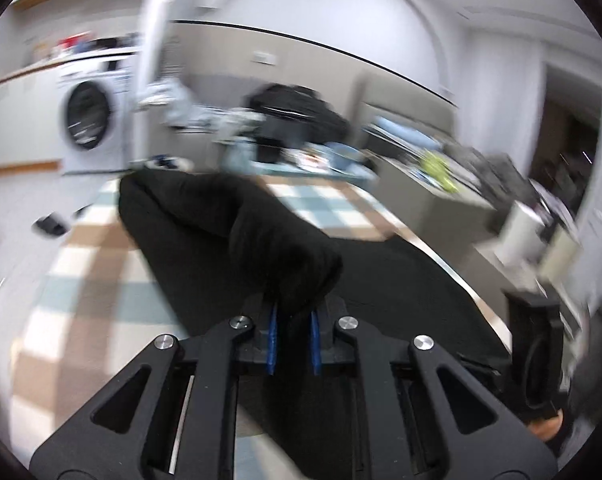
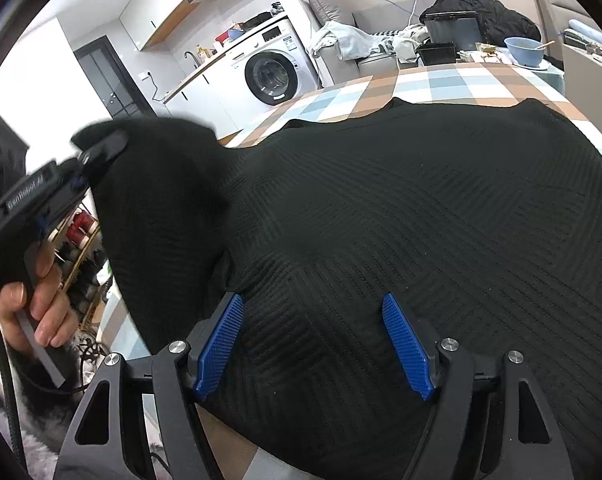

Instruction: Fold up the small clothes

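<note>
counter (image 2: 453,80): so the big thing here is the counter under a brown, pale blue and white checked cloth, and the garment covers most of the near part of it
garment (image 2: 421,208): black knit top with a ribbed zigzag weave, spread flat over the counter; its far edge lies about halfway up the checked cloth, and one corner on the left side is lifted off the counter and bunched up
washing machine (image 2: 271,76): white front-loader with a round dark door, well beyond the garment's far left corner, tucked under a kitchen worktop
sofa pile (image 2: 357,42): pale crumpled laundry heaped on a grey sofa, past the garment's far edge
black bag (image 2: 497,10): dark lump beyond the garment's far right side, looks like a bag or a coat, can't really say which
bowl (image 2: 525,50): light blue bowl with a stick-like thing in it, at the far right end of the counter, well clear of the garment
right gripper (image 2: 313,344): black frame with blue textured pads, standing wide apart right over the garment's near part; nothing pinched between them, the fabric just lies underneath
left gripper (image 1: 293,338): same black-and-blue build, pads nearly together and clamped on the garment's raised corner, so the cloth hangs up off the counter; its own view is pretty smeared
hand (image 2: 33,300): the person's fingers wrapped round the left gripper's handle, off the garment's near left side
</note>
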The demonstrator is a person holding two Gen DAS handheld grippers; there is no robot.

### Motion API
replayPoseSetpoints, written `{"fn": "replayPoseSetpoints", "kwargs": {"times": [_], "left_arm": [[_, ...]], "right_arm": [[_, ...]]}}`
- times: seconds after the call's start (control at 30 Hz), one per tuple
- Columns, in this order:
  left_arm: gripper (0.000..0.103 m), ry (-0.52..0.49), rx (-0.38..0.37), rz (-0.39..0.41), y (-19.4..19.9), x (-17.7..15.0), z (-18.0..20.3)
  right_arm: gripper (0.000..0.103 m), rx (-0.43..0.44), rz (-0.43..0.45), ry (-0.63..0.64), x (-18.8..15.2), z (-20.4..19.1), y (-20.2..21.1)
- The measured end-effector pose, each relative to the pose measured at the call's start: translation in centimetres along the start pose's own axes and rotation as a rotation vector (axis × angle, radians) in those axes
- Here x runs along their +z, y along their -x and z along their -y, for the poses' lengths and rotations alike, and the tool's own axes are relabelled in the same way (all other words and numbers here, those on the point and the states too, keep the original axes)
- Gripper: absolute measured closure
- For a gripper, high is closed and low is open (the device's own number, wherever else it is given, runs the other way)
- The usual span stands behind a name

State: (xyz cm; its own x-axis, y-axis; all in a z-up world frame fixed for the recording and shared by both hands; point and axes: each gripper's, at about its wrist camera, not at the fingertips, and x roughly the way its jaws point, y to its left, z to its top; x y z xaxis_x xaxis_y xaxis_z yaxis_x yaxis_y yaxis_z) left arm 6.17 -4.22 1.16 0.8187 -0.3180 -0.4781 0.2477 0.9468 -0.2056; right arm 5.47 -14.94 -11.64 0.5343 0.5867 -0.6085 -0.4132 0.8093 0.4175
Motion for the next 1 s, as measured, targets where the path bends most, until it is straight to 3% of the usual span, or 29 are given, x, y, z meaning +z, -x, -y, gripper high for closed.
{"fn": "replayPoseSetpoints", "kwargs": {"times": [0.17,0.27,0.33,0.43,0.5,0.57,0.67,0.87,0.93,1.0], "left_arm": [[0.094,-0.165,-0.163,-0.168,-4.8,-2.4,6.1],[0.093,-0.205,-0.242,-0.264,-5.7,-4.3,7.8],[0.089,-0.204,-0.251,-0.276,-5.3,-5.1,8.2],[0.058,-0.179,-0.287,-0.264,-3.7,-5.2,7.6],[0.036,-0.152,-0.284,-0.223,-1.8,-5.1,6.3],[0.031,-0.136,-0.268,-0.185,-0.4,-4.8,5.6],[0.031,-0.102,-0.195,-0.163,1.0,-4.6,2.2],[0.031,0.059,-0.084,-0.205,0.2,-5.5,-2.4],[0.031,0.077,-0.068,-0.21,-0.4,-5.8,-3.0],[0.031,0.094,-0.057,-0.217,-0.7,-6.0,-3.7]], "right_arm": [[0.029,0.044,-0.004,-0.041,0.3,0.8,0.5],[0.029,-0.007,0.001,-0.062,0.6,1.6,1.3],[0.029,-0.05,0.001,-0.079,0.8,2.5,2.0],[0.029,-0.08,0.018,-0.097,1.0,3.5,3.7],[0.029,-0.095,0.042,-0.108,1.0,4.0,5.1],[0.029,-0.092,0.077,-0.133,1.3,4.3,6.6],[0.029,-0.043,0.128,-0.176,1.9,4.7,8.2],[0.029,0.113,0.084,-0.259,3.2,4.0,6.0],[0.033,0.128,0.046,-0.256,3.4,3.0,4.5],[0.05,0.133,-0.001,-0.262,3.6,2.6,2.9]]}}
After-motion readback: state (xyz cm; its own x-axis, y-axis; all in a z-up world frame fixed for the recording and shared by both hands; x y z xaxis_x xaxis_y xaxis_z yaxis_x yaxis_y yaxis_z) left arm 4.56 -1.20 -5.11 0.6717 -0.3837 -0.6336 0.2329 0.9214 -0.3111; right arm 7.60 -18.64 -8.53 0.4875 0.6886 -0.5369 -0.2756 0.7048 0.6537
